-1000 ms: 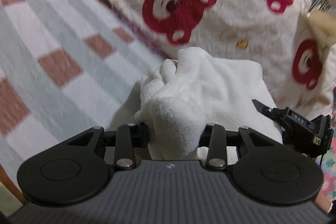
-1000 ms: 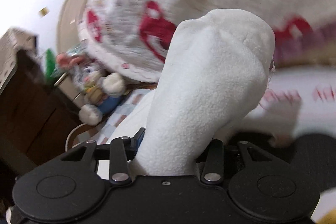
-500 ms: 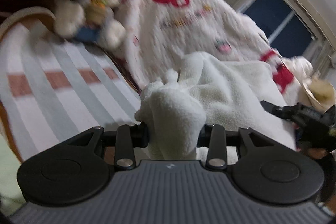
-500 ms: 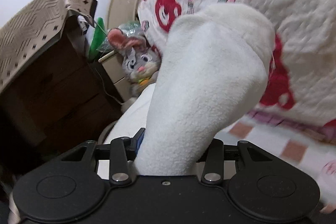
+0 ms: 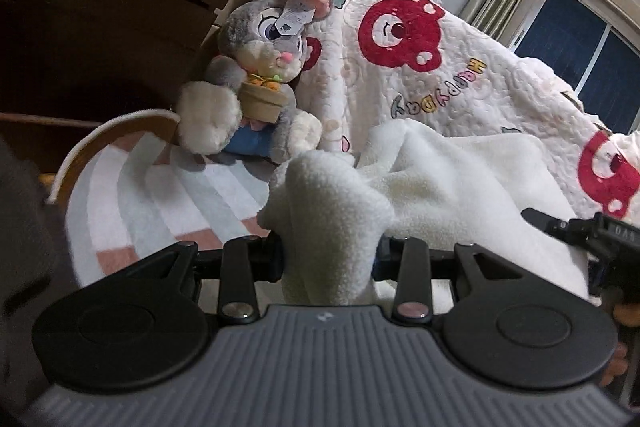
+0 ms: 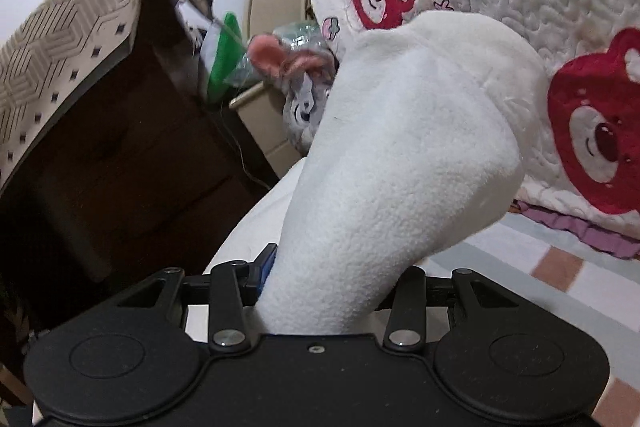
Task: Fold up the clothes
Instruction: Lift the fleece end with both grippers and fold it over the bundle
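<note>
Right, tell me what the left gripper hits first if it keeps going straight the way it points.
Beyond the white fleece that the left gripper already clamps, the line looks to run toward the bear-print quilt, with the stuffed rabbit just left of it. Depth is unclear in this fisheye view.

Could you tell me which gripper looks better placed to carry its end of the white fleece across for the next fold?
Probably the left gripper: its view shows the white fleece garment spread ahead. The right gripper sees mostly its own bunched handful.

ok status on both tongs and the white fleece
Left tongs shut on white fleece. Right tongs shut on it too. Plush rabbit beyond, apart.
</note>
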`<action>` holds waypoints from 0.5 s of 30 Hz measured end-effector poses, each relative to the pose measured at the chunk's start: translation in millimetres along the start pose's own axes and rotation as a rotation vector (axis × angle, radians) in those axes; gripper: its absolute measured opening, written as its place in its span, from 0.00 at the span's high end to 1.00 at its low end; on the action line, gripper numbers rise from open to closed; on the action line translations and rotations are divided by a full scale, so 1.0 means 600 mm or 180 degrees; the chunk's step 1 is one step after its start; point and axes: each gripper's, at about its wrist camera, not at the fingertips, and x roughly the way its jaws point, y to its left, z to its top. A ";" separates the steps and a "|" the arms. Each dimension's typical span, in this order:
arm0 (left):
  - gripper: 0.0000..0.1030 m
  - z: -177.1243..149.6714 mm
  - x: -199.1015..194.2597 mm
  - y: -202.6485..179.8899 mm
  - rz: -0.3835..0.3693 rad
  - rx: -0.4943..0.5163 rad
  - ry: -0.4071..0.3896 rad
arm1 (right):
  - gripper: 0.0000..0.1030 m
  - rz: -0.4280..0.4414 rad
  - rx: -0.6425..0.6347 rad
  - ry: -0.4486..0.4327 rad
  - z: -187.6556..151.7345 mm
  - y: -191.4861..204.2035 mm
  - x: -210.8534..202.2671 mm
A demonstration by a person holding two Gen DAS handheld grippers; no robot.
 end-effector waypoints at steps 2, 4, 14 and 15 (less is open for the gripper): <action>0.65 -0.010 0.040 0.020 0.0079 -0.0080 0.0092 | 0.52 0.0053 0.0084 -0.0014 0.006 -0.038 0.031; 0.61 -0.019 0.081 0.040 0.0159 -0.0160 0.0184 | 0.43 0.0047 0.0219 0.0019 -0.004 -0.075 0.056; 0.47 -0.044 0.225 0.120 0.0368 -0.0549 0.0536 | 0.27 -0.0518 0.1249 0.0505 -0.180 -0.229 0.114; 0.46 -0.040 0.223 0.123 0.0338 -0.0585 0.0542 | 0.27 -0.0575 0.1352 0.0554 -0.197 -0.245 0.120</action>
